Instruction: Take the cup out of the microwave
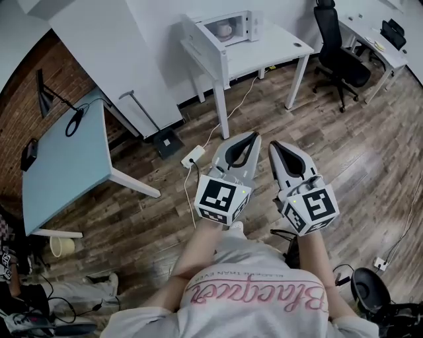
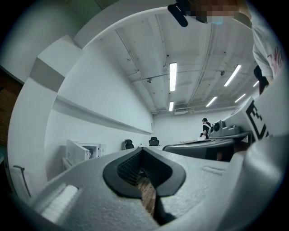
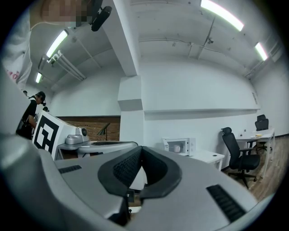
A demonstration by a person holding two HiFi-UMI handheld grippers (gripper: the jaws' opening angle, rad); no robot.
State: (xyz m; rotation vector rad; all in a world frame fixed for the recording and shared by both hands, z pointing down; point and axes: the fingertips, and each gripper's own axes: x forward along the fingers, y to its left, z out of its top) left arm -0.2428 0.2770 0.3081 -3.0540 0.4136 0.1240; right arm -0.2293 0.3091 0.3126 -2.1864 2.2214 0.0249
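Left gripper (image 1: pixel 254 136) and right gripper (image 1: pixel 273 144), both closed and empty, point toward the cup (image 1: pixel 225 30) in the open microwave (image 1: pixel 246 20) well ahead, neither clearly nearer.

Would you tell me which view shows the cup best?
The head view: the cup sits plainly inside the open microwave. The right gripper view shows it tiny; the left gripper view, only the microwave.
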